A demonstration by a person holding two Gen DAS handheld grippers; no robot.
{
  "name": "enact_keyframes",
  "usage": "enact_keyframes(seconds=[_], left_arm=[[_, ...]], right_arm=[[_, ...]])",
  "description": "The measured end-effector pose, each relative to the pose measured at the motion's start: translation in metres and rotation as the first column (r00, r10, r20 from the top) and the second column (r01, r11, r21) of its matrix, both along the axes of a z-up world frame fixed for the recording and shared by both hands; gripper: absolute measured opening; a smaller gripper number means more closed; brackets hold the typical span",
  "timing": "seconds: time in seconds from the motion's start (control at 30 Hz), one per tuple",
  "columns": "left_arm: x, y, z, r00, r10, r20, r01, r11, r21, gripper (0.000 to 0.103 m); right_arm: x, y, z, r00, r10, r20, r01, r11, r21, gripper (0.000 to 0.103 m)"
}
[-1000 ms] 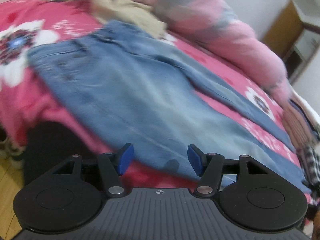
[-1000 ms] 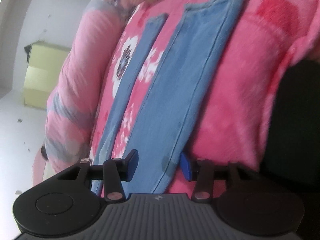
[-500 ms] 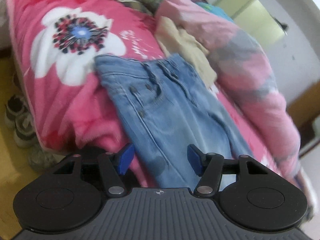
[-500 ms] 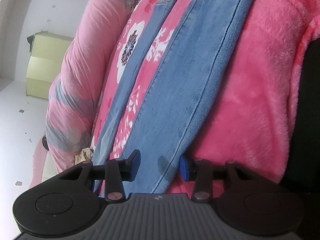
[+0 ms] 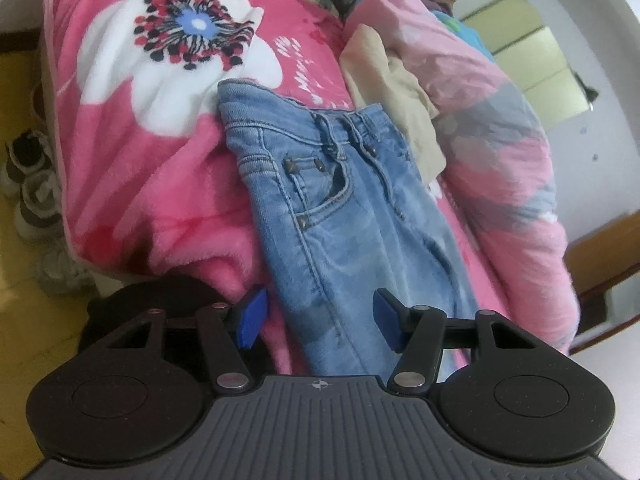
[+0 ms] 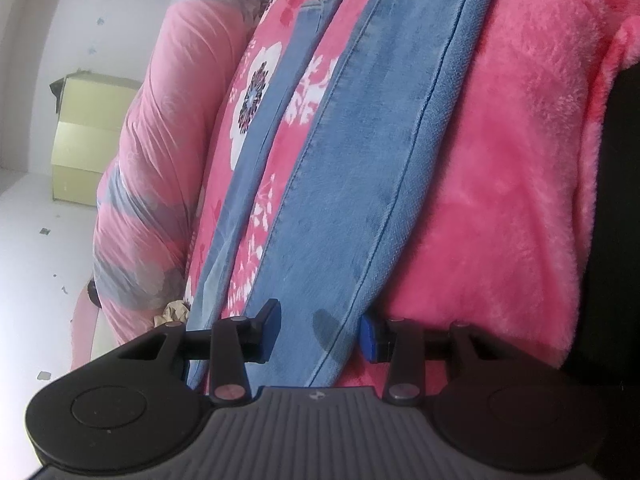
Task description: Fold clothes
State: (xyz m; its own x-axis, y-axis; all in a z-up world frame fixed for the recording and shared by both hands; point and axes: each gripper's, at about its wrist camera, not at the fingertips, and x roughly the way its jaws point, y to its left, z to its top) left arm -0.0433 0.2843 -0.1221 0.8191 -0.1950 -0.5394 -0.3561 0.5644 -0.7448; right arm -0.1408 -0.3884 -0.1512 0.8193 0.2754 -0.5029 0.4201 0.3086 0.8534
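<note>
Status of the fold: not begun, by the look of it. The jeans (image 5: 340, 216) lie flat and full length on the bed, over a pink flowered blanket (image 5: 160, 168). No part of them is doubled over; both legs lie stretched out, apart from each other, with a strip of blanket showing between them in the right wrist view.

Left gripper (image 5: 316, 322): its fingers (image 5: 251, 320) stand apart, released, nothing pressed between them. The outer edge of the jeans at thigh level lies under the gap, nearer the left finger; the waistband and front pocket lie ahead of the fingertips.

Right gripper (image 6: 320, 332): its fingers (image 6: 370, 338) are parted but have just been closing a little. The nearer leg (image 6: 360, 184) runs under and ahead of the gap, its outer seam close to the right finger; the pads do not press on it, so nothing is held. The farther leg (image 6: 256, 168) lies to the left of the left finger.

A cream garment (image 5: 396, 96) and a rolled quilt (image 5: 500, 128) lie beyond the jeans, ahead and to the right of the left fingers.

Remaining, in my judgement: take hold of the near edge at both stations, bring one leg over the other, then fold the length. The whole task is outstanding.
</note>
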Motion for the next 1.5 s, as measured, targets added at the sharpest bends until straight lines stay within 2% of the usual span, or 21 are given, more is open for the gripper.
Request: enact_keyframes(seconds=[0.03, 0.27, 0.43, 0.6, 0.67, 0.73, 0.83, 0.9, 0.97, 1.03, 1.2, 1.5], left_arm=[[0.0, 0.001, 0.0, 1.0, 0.006, 0.011, -0.005, 1.0, -0.018, 0.054], [-0.005, 0.002, 0.005, 0.995, 0.046, 0.088, -0.042, 0.998, -0.045, 0.048], [-0.009, 0.005, 0.0, 0.984, 0.096, 0.149, -0.088, 0.994, -0.063, 0.047], [-0.002, 0.011, -0.002, 0.977, 0.13, 0.17, -0.12, 0.99, -0.07, 0.045], [0.004, 0.013, -0.002, 0.979, 0.129, 0.16, -0.123, 0.991, -0.05, 0.045], [0.011, 0.014, -0.002, 0.987, 0.113, 0.115, -0.112, 0.994, -0.01, 0.042], [0.023, 0.01, 0.002, 0.996, 0.091, 0.012, -0.091, 0.992, 0.092, 0.024], [0.026, 0.006, 0.007, 0.996, 0.084, -0.006, -0.082, 0.986, 0.144, 0.02], [0.024, 0.003, 0.014, 0.996, 0.091, 0.001, -0.09, 0.98, 0.18, 0.013], [0.021, -0.001, 0.022, 0.995, 0.099, 0.024, -0.102, 0.973, 0.208, 0.009], [0.023, -0.017, 0.046, 0.992, 0.103, 0.079, -0.123, 0.94, 0.317, 0.006], [0.062, -0.035, 0.082, 0.982, 0.069, 0.177, -0.131, 0.921, 0.367, 0.006]], right_arm=[[0.0, 0.0, 0.0, 1.0, -0.002, 0.001, 0.002, 1.0, 0.001, 0.043], [-0.002, 0.004, -0.001, 1.0, -0.009, 0.005, 0.008, 1.0, 0.006, 0.043], [-0.003, 0.004, -0.002, 1.0, -0.01, 0.007, 0.01, 1.0, 0.007, 0.042], [-0.004, 0.004, -0.001, 1.0, -0.017, 0.009, 0.017, 1.0, 0.01, 0.042], [-0.004, 0.003, -0.001, 1.0, -0.024, 0.011, 0.024, 1.0, 0.01, 0.042], [-0.005, 0.003, 0.0, 0.999, -0.032, 0.013, 0.031, 0.999, 0.009, 0.041], [-0.002, 0.002, 0.0, 1.0, -0.026, 0.009, 0.026, 1.0, -0.01, 0.04], [0.001, 0.003, 0.002, 1.0, -0.019, 0.0, 0.018, 0.998, -0.052, 0.033], [0.002, 0.004, 0.005, 1.0, -0.017, -0.004, 0.017, 0.995, -0.094, 0.008], [0.001, 0.004, 0.01, 0.999, -0.034, 0.011, 0.036, 0.99, -0.135, 0.004], [0.01, 0.006, 0.035, 0.997, -0.03, 0.066, 0.044, 0.971, -0.235, 0.003], [0.057, 0.0, 0.088, 0.987, 0.006, 0.16, 0.055, 0.926, -0.373, 0.003]])
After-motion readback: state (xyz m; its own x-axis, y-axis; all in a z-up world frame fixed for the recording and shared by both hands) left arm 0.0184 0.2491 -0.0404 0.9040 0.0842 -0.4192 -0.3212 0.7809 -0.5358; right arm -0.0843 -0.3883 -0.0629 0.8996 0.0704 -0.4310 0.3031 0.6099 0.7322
